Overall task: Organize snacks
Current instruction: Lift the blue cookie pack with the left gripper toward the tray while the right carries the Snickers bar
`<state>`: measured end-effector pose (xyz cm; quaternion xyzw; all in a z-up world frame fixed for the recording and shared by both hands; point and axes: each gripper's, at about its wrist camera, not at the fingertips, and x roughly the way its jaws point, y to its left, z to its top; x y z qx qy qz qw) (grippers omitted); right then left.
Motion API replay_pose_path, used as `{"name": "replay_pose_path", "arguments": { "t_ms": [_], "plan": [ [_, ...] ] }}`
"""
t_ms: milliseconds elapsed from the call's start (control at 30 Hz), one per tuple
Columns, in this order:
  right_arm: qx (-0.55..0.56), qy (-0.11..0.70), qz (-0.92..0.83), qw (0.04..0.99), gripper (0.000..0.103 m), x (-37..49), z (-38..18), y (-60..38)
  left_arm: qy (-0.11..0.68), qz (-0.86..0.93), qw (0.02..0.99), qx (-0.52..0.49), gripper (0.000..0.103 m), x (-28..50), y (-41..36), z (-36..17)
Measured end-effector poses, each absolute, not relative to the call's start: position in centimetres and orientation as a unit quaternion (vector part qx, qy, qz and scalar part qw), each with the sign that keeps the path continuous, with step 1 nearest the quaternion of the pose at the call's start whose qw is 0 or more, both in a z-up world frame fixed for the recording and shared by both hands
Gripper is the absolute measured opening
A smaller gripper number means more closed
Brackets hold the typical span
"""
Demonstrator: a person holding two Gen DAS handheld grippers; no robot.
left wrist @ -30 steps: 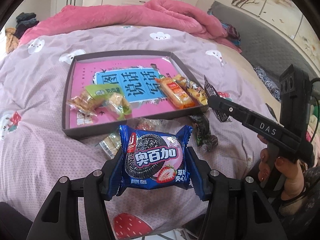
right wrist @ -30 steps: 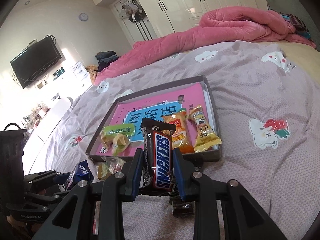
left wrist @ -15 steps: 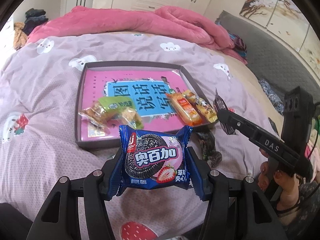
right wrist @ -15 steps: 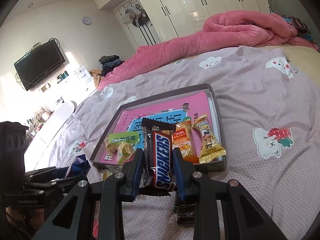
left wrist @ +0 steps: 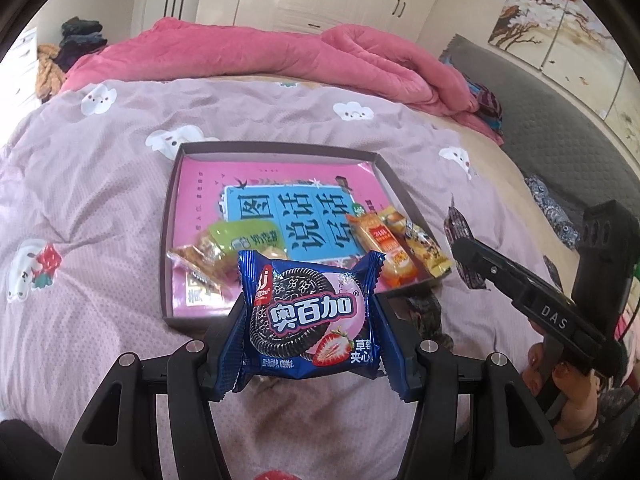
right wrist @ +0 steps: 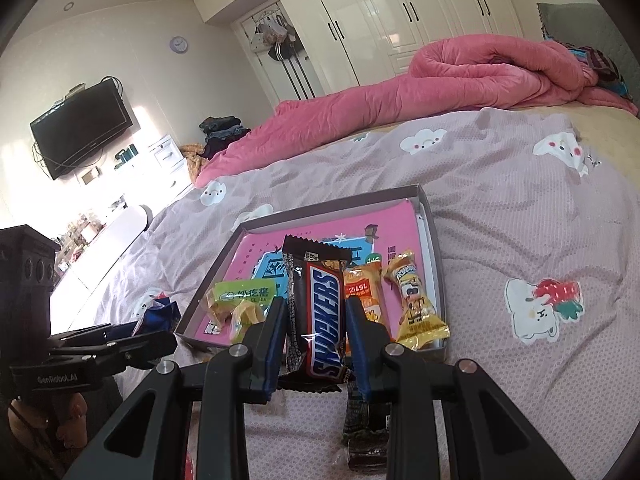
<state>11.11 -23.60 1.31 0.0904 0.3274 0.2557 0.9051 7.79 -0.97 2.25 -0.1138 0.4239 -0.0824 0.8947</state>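
My left gripper (left wrist: 310,316) is shut on a blue cookie packet (left wrist: 308,316) and holds it above the bed, just in front of the tray's near edge. My right gripper (right wrist: 316,320) is shut on a Snickers bar (right wrist: 322,312), held upright before the tray's near edge. The dark shallow tray (left wrist: 170,240) lies on the bed with a pink book inside. In it lie a green packet (left wrist: 248,236), an orange packet (left wrist: 380,240) and a yellow packet (left wrist: 426,250). The tray also shows in the right wrist view (right wrist: 434,240).
A dark wrapped snack (right wrist: 366,428) lies on the purple sheet under my right gripper. A pink quilt (left wrist: 280,56) is bunched at the far side of the bed. A grey headboard (left wrist: 560,120) runs along the right.
Both grippers have risen and drawn back a little with their snacks held. The tray now sits lower and farther in both views.
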Motion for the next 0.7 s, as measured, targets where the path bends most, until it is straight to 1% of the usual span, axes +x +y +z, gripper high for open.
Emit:
{"name": "replay_pose_path", "arguments": {
  "t_ms": [700],
  "plan": [
    [0.101,0.322,0.254,0.906,0.03,13.9,1.2,-23.8,0.419,-0.083,0.897,-0.115,0.06,12.8,-2.6,1.8]
  ]
}}
